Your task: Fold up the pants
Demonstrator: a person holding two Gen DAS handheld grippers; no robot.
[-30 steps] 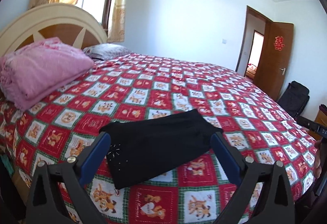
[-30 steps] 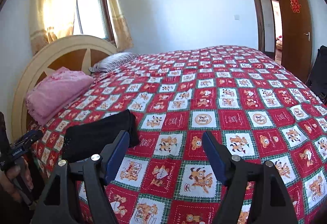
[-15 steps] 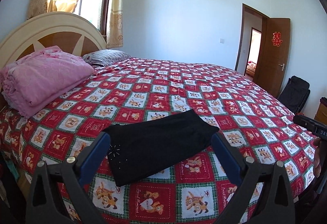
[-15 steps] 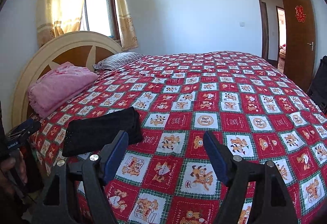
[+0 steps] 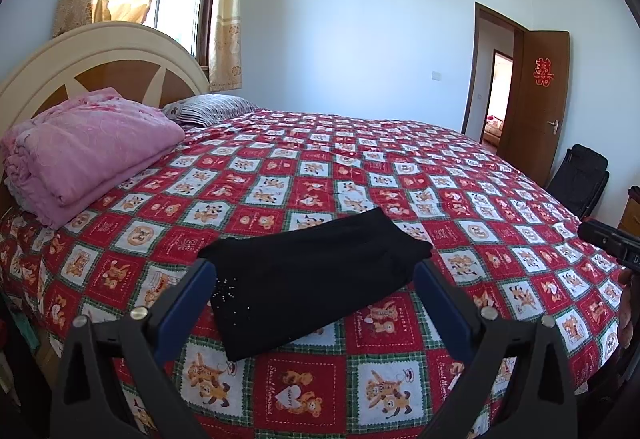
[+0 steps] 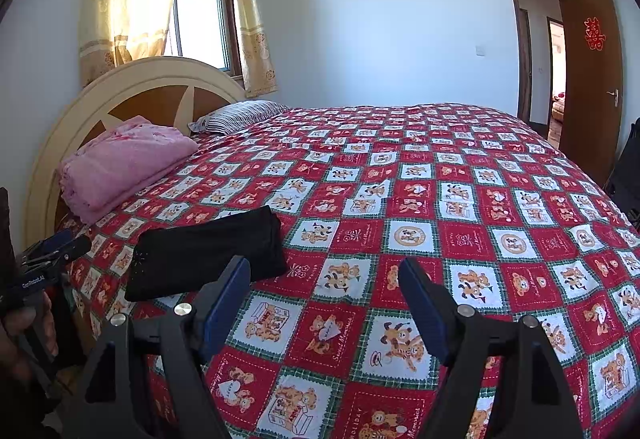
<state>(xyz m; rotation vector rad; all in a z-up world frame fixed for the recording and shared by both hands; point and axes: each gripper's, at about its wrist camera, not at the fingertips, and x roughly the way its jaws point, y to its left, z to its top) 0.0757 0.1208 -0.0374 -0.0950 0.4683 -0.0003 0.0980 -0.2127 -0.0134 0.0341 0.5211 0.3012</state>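
Observation:
The black pants [image 5: 308, 275] lie folded into a flat rectangle on the red patterned bedspread [image 5: 360, 175], near the bed's front edge. My left gripper [image 5: 316, 271] is open and empty, held back above the pants' near side. In the right wrist view the pants [image 6: 208, 251] lie to the left. My right gripper [image 6: 324, 271] is open and empty over bare bedspread [image 6: 440, 207], to the right of the pants. The left gripper's body [image 6: 44, 259] shows at the far left there.
A folded pink blanket [image 5: 80, 155] and a striped pillow [image 5: 212, 109] lie by the headboard [image 5: 100, 55]. A brown door [image 5: 536, 103] stands open at the right, with a black bag [image 5: 580, 175] on the floor beside it.
Both grippers have pulled back and tilted upward from the bed. The folded pants have not moved.

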